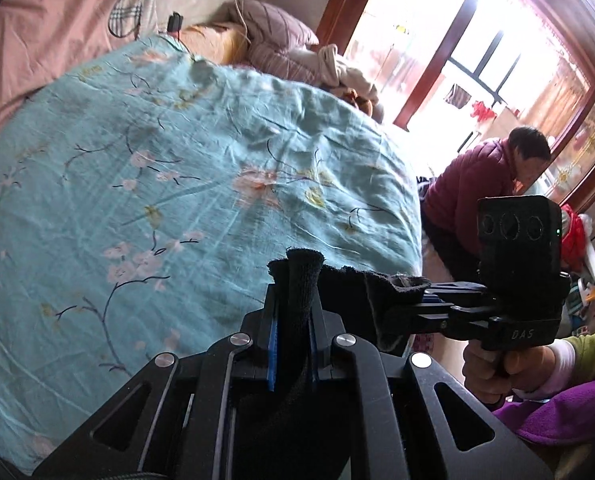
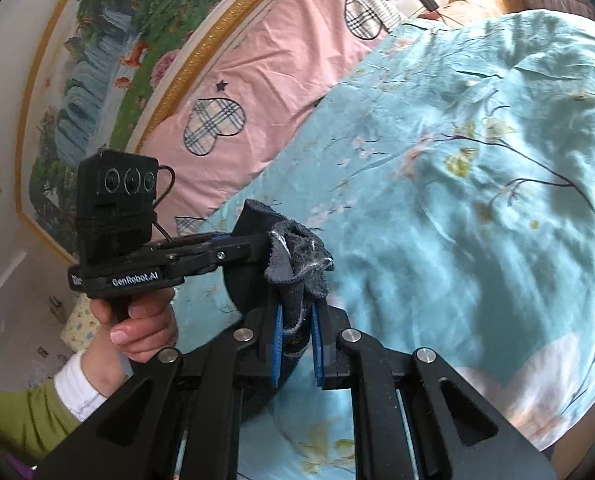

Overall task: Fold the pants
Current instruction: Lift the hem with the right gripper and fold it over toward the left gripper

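Tools were both clenched on the pants (image 1: 297,280): your left tool (image 1: 295,320) pinched a bunched edge of dark knit between its blue pads, and your right tool (image 2: 297,316) gripped another bunched edge beside it. Pants hung off both tools, lifted above the bed (image 1: 177,168) with its teal floral cover, not lying on it. Fabric looked soft, light and limp, so I'd judge it would sag and twist rather than hold a crease; slightly fuzzy, unlikely to slip. Which part of the garment you held I couldn't tell. For folding, the waistband corners or hem corners would be the best holds. Pink pillow (image 2: 257,92) sat beyond, along the wall.
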`<state>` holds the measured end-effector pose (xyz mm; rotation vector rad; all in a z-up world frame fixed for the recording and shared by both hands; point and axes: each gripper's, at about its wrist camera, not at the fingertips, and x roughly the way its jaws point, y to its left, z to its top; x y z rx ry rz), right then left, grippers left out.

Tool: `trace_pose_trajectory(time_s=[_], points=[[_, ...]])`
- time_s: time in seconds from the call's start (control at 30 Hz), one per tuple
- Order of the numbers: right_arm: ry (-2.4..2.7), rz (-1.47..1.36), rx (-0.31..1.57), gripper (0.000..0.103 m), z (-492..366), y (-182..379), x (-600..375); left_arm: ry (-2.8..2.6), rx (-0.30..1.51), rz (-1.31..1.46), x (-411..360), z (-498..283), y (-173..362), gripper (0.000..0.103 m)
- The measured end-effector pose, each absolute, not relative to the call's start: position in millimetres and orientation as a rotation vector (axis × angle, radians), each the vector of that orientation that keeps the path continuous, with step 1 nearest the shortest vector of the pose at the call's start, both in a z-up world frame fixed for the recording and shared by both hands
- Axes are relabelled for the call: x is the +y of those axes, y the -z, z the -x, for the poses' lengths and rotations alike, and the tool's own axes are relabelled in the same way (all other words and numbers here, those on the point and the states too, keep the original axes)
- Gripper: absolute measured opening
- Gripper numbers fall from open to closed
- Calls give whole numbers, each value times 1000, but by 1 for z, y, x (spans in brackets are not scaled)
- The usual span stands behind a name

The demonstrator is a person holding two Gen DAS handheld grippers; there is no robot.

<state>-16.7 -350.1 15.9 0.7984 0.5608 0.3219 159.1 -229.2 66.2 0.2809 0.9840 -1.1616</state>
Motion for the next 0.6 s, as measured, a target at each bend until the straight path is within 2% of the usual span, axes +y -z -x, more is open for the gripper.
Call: trace_pose_trajectory(time_s=[0.37, 0.6], points=[[-601, -822, 515, 13, 13, -44, -295, 1110, 878, -100, -142, -134, -97, 10], [-731, -791, 565, 13, 1, -45, -247, 1028, 855, 11, -82, -120, -92, 10]])
